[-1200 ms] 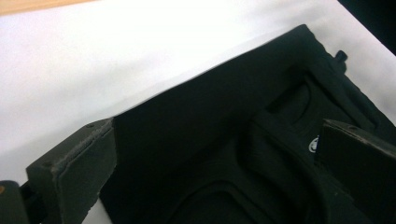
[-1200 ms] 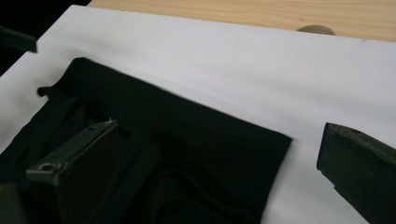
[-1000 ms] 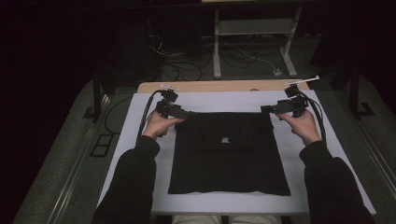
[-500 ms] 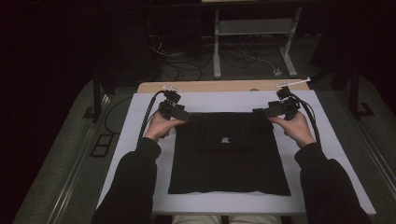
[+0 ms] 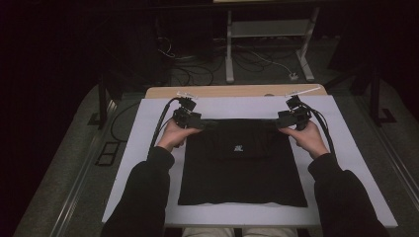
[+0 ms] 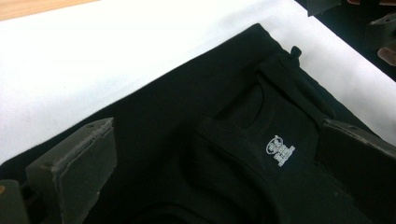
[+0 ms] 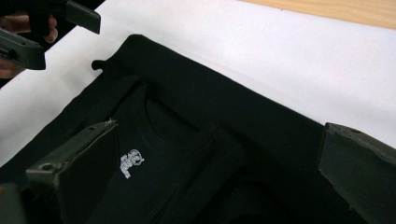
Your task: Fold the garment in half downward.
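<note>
- Black garment (image 5: 242,168): laid flat at the middle of the white sheet (image 5: 128,168) covering the worktop, folded to a near-square shape, far edge toward the wooden strip (image 5: 237,91).
- Small white logo (image 5: 238,147): on the upper middle of the garment; also seen in the left gripper view (image 6: 279,149) and the right gripper view (image 7: 127,164), just below the neckline.
- Left gripper (image 5: 193,121): at the far left corner of the garment, held in the left hand (image 5: 174,136). Fingers (image 6: 79,163) spread wide, one on each side of the cloth, nothing clamped between them.
- Right gripper (image 5: 283,121): at the far right corner of the garment, held in the right hand (image 5: 309,138). Fingers (image 7: 81,163) likewise spread wide over the cloth, gripping nothing.
- Contact of finger tips with the fabric: cannot tell from these views.
- Cables (image 5: 160,126): trailing from the grippers across the sheet.
</note>
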`<control>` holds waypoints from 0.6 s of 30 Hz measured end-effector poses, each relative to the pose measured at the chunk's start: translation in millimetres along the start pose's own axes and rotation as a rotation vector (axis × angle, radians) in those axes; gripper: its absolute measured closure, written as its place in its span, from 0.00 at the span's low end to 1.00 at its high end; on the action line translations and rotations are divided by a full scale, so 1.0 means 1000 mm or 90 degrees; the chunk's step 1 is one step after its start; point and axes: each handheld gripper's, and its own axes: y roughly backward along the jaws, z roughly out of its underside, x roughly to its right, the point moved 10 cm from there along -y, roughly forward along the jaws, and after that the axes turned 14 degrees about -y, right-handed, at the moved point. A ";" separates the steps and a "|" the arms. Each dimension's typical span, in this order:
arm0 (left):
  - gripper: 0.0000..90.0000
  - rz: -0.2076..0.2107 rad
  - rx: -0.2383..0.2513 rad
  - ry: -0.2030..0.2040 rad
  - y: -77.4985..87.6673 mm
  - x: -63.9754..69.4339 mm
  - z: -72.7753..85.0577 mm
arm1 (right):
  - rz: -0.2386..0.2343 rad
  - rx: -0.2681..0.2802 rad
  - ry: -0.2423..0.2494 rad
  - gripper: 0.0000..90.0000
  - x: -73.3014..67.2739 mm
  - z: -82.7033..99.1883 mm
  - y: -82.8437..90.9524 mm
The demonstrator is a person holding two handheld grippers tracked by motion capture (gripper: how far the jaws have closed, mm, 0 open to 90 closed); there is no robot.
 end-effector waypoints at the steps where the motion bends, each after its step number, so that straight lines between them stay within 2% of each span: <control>1: 0.00 0.001 0.000 -0.001 -0.001 0.000 0.000 | -0.001 -0.003 0.001 0.00 0.000 0.001 -0.001; 12: 0.00 0.019 -0.021 -0.004 -0.018 0.003 0.009 | -0.004 -0.025 0.001 0.00 -0.001 0.008 -0.018; 15: 0.00 0.028 -0.029 -0.003 -0.023 0.004 0.012 | -0.002 -0.029 0.004 0.05 0.000 0.009 -0.021; 16: 0.00 0.032 -0.029 0.006 -0.025 0.004 0.013 | -0.005 -0.029 0.003 0.08 -0.001 0.009 -0.022; 18: 0.03 0.039 -0.019 0.010 -0.026 0.005 0.012 | -0.013 -0.025 0.004 0.13 -0.001 0.009 -0.023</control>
